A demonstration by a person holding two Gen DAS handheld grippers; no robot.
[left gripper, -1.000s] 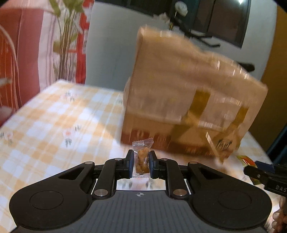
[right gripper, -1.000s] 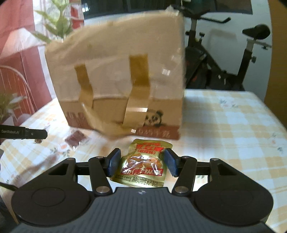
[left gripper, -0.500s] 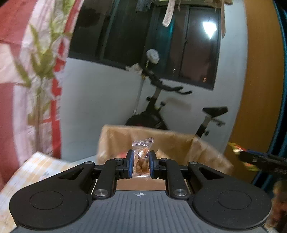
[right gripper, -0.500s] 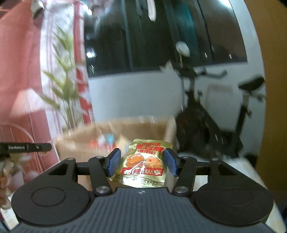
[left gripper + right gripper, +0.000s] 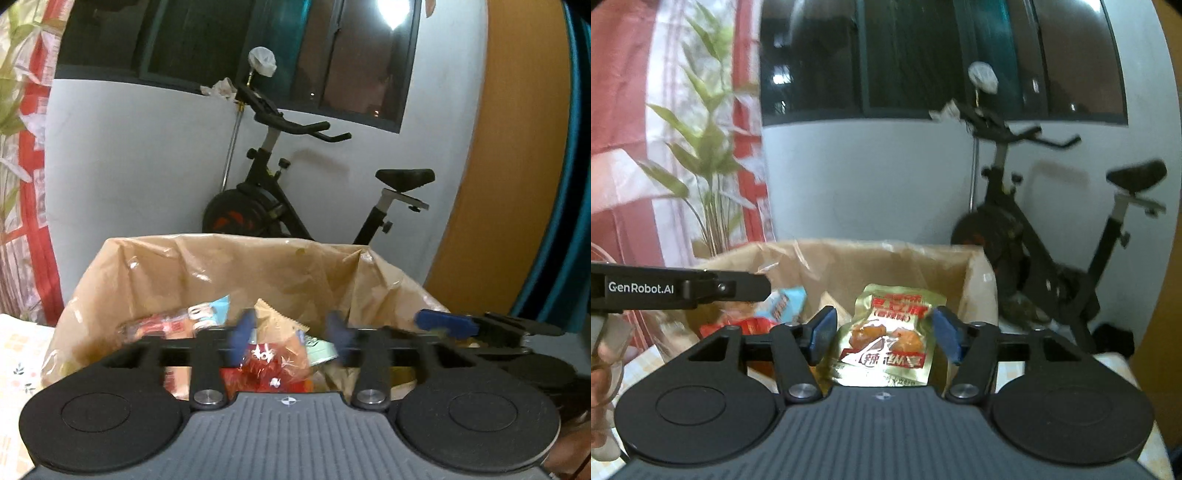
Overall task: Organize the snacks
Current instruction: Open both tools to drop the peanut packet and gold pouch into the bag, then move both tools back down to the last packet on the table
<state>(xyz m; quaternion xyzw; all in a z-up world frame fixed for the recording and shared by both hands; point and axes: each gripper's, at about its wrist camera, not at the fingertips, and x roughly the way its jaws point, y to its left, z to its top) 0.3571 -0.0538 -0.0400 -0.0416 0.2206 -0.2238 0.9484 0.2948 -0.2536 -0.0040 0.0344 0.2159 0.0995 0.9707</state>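
Note:
A brown paper bag (image 5: 177, 269) stands open below both grippers, with several snack packets inside, among them a red one (image 5: 273, 373) and a light blue one (image 5: 210, 310). My left gripper (image 5: 290, 332) hangs over the bag's mouth; its jaws are opening, blurred, with nothing between them. My right gripper (image 5: 884, 330) is over the same bag (image 5: 886, 258); its jaws are opening too. A gold snack packet (image 5: 886, 332) sits loose between them, with a gap at the left pad. The left gripper's finger (image 5: 738, 288) reaches in from the left.
An exercise bike (image 5: 266, 206) stands behind the bag by a white wall. A leafy plant (image 5: 709, 166) and a red curtain are at the back left. The checked tablecloth (image 5: 22, 350) shows at the left. A person's hand (image 5: 602, 387) is at the left edge.
Both grippers rose from the table to above the bag's open mouth. The left one let go of its small clear packet. The right jaws widened around the gold packet.

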